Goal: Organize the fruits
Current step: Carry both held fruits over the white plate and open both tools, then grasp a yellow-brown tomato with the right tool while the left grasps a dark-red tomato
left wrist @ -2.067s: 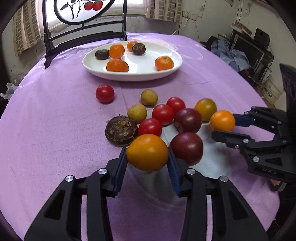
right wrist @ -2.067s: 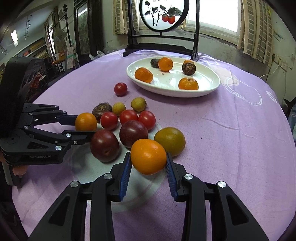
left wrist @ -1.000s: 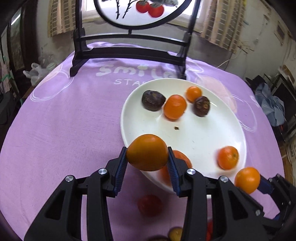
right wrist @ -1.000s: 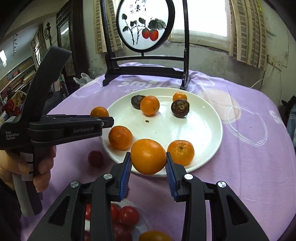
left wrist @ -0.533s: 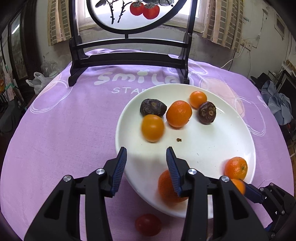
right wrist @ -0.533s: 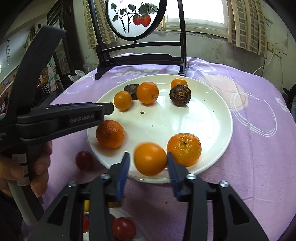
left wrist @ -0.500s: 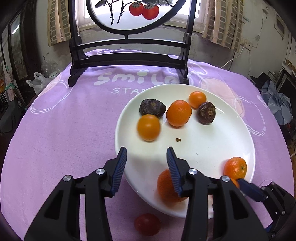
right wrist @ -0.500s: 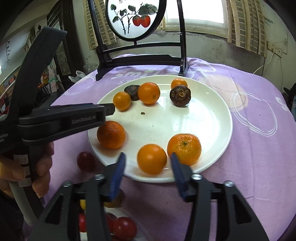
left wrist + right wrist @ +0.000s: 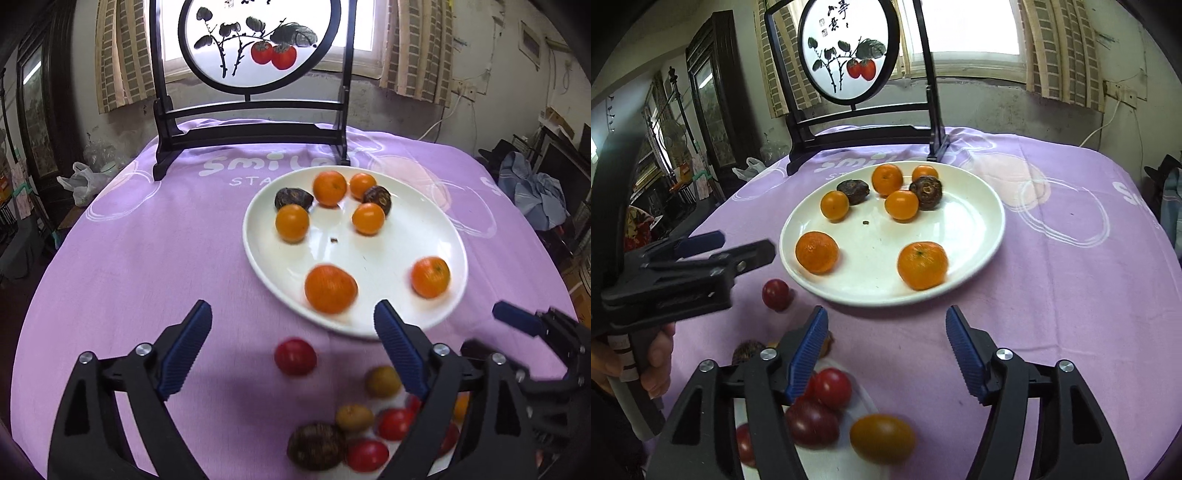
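— Purple cloth covers the counter [image 9: 147, 258]; the white plate [image 9: 448, 236] sits far right, loose fruits [image 9: 295, 356] near. How will they handle?

— Round, smooth, likely to roll; pinch across the middle. Left hand-held gripper [image 9: 293, 345] and right hand-held gripper [image 9: 886, 350] both gape, empty. The near pile is blurred and partly hidden.

A round table [image 9: 147, 258] is covered with a purple cloth with white print. On it stands a white plate [image 9: 402, 321] with fruit, and behind the plate a dark wooden stand [image 9: 251, 129] with a round painted screen. Near the plate one red tomato [image 9: 294, 356] lies alone on the cloth. Closer lies a group of fruit [image 9: 354, 435].
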